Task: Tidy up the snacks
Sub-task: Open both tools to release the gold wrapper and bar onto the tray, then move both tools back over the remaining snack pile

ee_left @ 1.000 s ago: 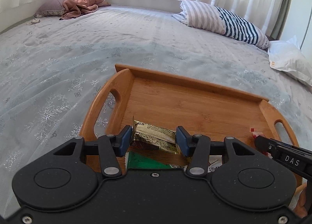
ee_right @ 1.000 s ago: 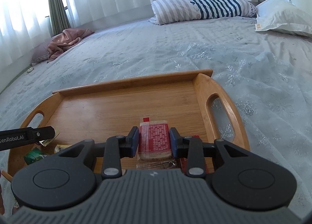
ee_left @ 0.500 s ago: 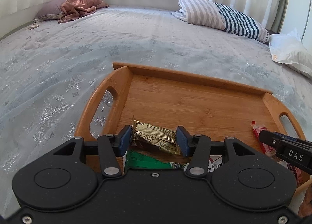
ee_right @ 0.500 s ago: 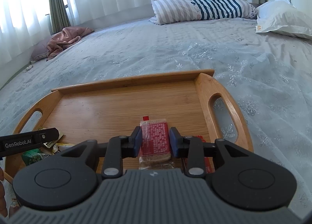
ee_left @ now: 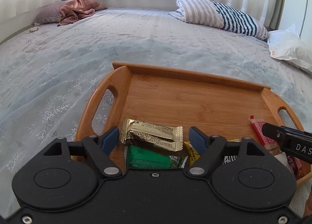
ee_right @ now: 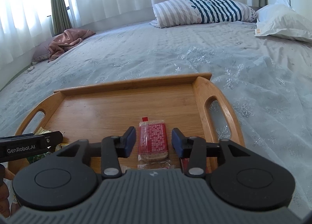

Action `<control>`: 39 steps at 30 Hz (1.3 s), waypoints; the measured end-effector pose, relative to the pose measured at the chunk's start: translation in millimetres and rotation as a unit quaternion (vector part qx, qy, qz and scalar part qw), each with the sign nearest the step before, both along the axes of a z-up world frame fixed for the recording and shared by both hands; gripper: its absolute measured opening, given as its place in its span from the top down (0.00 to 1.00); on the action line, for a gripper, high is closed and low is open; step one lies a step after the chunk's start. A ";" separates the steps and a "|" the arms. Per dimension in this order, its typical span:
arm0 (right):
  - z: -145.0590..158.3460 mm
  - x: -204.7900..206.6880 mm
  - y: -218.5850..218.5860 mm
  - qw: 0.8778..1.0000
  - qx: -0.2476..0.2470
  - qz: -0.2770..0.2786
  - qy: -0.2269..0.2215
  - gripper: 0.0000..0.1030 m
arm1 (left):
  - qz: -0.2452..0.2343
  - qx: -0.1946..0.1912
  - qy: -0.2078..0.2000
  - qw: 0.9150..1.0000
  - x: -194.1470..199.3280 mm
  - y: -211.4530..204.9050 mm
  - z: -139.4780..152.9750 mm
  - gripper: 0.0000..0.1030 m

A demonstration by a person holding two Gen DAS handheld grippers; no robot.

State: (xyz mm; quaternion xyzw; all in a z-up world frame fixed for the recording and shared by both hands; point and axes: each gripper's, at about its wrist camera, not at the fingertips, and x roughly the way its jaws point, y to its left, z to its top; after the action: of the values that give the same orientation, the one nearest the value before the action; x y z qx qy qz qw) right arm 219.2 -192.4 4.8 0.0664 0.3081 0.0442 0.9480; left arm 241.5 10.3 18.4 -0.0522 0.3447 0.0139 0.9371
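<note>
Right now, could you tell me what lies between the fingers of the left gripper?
In the left wrist view, the gold snack packet lies between the open left gripper's fingers, touching neither, above a green packet.

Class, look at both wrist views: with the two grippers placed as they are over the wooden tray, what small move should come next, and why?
Probably lift both away. The left gripper stands open around the gold foil snack packet, the right gripper open around the red-printed clear cracker packet; both packets lie flat on the wooden tray, apparently released.

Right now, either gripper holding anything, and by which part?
Nothing held. Left gripper jaws stand open around the gold foil snack packet; right gripper jaws stand open beside the red clear-wrapped cracker pack.
</note>
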 end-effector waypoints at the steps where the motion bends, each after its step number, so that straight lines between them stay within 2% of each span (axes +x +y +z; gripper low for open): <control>1: 1.8 -1.9 -1.2 1.000 -0.001 0.001 -0.004 0.29 | -0.005 0.001 -0.001 1.000 -1.7 -0.2 1.1 0.19; 5: 7.9 -11.5 -4.8 1.000 -0.004 0.006 -0.017 0.18 | -0.021 -0.001 -0.004 1.000 -10.5 -0.6 6.5 0.14; 13: 19.7 -34.7 -12.2 0.999 -0.010 0.014 -0.041 0.09 | -0.052 0.011 -0.026 0.998 -39.3 -7.1 22.0 0.05; 17: 24.7 -49.5 -13.0 0.998 -0.014 0.025 -0.060 0.00 | -0.064 0.020 -0.038 0.997 -56.3 -11.3 28.1 0.03; 29: 29.7 -90.4 -9.8 0.994 -0.038 0.047 -0.090 0.00 | -0.092 0.027 -0.069 0.993 -107.4 -17.1 40.9 0.01; 35: 25.6 -112.9 -8.0 0.992 -0.054 0.054 -0.099 0.00 | -0.106 0.000 -0.069 0.992 -129.8 -15.7 38.1 0.01; 39: 22.4 -127.0 -8.3 0.991 -0.058 0.057 -0.105 0.00 | -0.105 0.002 -0.073 0.992 -144.3 -13.3 34.7 0.01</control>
State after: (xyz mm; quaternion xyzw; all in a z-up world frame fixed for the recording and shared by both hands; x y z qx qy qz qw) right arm 92.2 -200.8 27.2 -0.0111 0.2121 0.0874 0.9733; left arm 97.3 -3.0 53.1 -0.0153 0.2789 -0.0875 0.9562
